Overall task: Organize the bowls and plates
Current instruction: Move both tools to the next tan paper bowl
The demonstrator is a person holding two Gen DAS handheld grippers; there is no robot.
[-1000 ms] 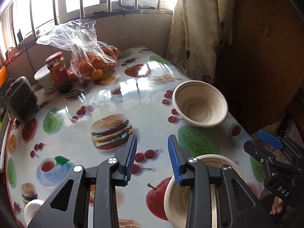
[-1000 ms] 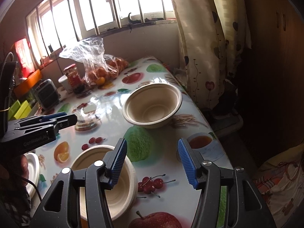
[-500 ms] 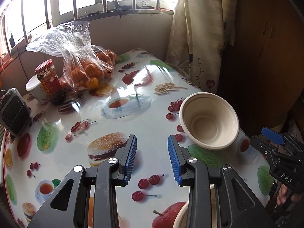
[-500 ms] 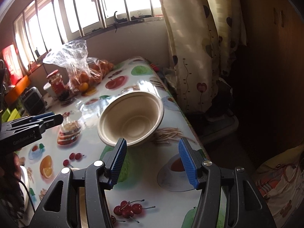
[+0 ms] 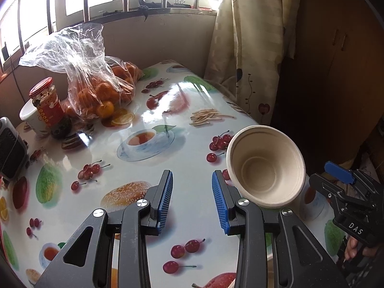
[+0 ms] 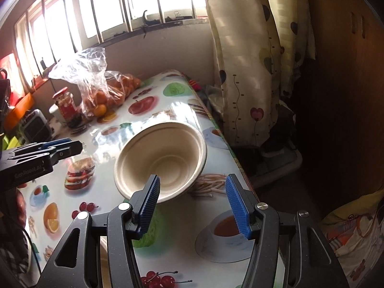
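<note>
A beige paper bowl (image 5: 265, 165) stands upright near the right edge of the table with the fruit-print cloth (image 5: 153, 165). It also shows in the right wrist view (image 6: 160, 160). My left gripper (image 5: 192, 196) is open and empty, just left of the bowl. My right gripper (image 6: 193, 202) is open and empty, close in front of the bowl, its left finger over the near rim. The right gripper shows at the right edge of the left wrist view (image 5: 345, 187). The left gripper shows at the left of the right wrist view (image 6: 45, 151).
At the table's far left stand a plastic bag of oranges (image 5: 96, 86), a red-lidded jar (image 5: 46, 105), a white cup (image 5: 30, 117) and a small dark heater (image 5: 9, 153). A curtain (image 5: 249, 48) and a dark wooden cabinet (image 5: 336, 72) stand to the right.
Both grippers have moved forward along the table toward the far bowl. The nearer bowl has dropped out of sight below both views. Both stay open.
</note>
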